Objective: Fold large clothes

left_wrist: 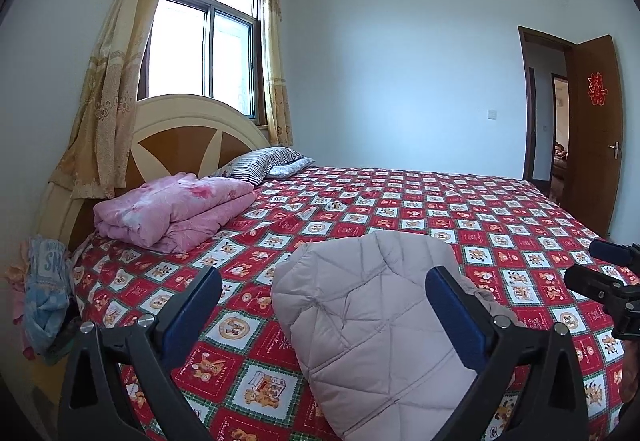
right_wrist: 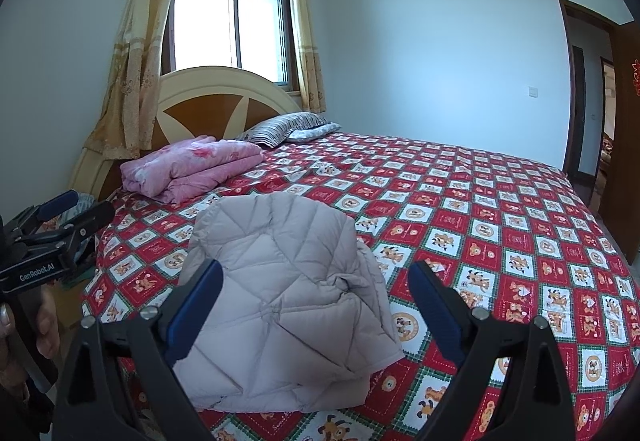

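Note:
A pale pink quilted jacket [left_wrist: 372,317] lies folded in a compact bundle on the near side of the bed; it also shows in the right wrist view [right_wrist: 288,293]. My left gripper [left_wrist: 324,281] is open and empty, held above the jacket's left part. My right gripper [right_wrist: 316,273] is open and empty, held above the jacket's middle. The right gripper shows at the right edge of the left wrist view [left_wrist: 600,269], and the left gripper at the left edge of the right wrist view [right_wrist: 68,213]. Neither gripper touches the jacket.
The bed has a red checked cartoon sheet [left_wrist: 460,209]. A folded pink quilt [left_wrist: 176,209] and striped pillows [left_wrist: 264,161] lie by the headboard [left_wrist: 180,133]. A pile of clothes [left_wrist: 44,293] sits left of the bed. An open door [left_wrist: 596,129] is at far right.

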Action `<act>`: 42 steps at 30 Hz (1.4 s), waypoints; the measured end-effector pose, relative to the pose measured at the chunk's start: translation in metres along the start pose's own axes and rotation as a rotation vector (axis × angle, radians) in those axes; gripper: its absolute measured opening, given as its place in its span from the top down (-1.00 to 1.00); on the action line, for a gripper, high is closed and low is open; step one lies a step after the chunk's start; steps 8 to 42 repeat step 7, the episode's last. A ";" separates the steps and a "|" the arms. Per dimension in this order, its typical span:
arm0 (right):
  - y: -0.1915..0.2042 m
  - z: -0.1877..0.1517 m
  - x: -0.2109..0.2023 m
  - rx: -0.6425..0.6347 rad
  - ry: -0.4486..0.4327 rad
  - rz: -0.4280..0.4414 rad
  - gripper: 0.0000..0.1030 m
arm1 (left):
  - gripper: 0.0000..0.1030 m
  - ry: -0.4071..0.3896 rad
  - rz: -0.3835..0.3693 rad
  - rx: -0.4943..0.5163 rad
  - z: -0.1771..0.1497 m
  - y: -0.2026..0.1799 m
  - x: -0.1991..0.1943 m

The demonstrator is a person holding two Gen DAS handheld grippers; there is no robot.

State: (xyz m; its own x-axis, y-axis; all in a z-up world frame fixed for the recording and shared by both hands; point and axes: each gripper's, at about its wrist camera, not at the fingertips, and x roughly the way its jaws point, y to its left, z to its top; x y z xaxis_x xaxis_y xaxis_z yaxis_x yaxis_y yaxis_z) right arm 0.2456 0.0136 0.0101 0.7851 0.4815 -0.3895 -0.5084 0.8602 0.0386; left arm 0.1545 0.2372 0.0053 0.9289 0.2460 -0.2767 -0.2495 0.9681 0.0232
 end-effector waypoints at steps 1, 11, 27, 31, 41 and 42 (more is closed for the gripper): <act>0.000 0.000 0.000 0.001 0.001 0.000 -0.86 | -0.98 -0.009 0.002 0.009 -0.001 -0.001 -0.001; -0.001 -0.001 -0.001 0.000 0.004 0.000 -0.86 | -0.98 -0.023 -0.006 0.041 -0.001 -0.006 -0.002; -0.001 -0.001 -0.001 0.000 0.004 0.000 -0.86 | -0.98 -0.023 -0.006 0.041 -0.001 -0.006 -0.002; -0.001 -0.001 -0.001 0.000 0.004 0.000 -0.86 | -0.98 -0.023 -0.006 0.041 -0.001 -0.006 -0.002; -0.001 -0.001 -0.001 0.000 0.004 0.000 -0.86 | -0.98 -0.023 -0.006 0.041 -0.001 -0.006 -0.002; -0.001 -0.001 -0.001 0.000 0.004 0.000 -0.86 | -0.98 -0.023 -0.006 0.041 -0.001 -0.006 -0.002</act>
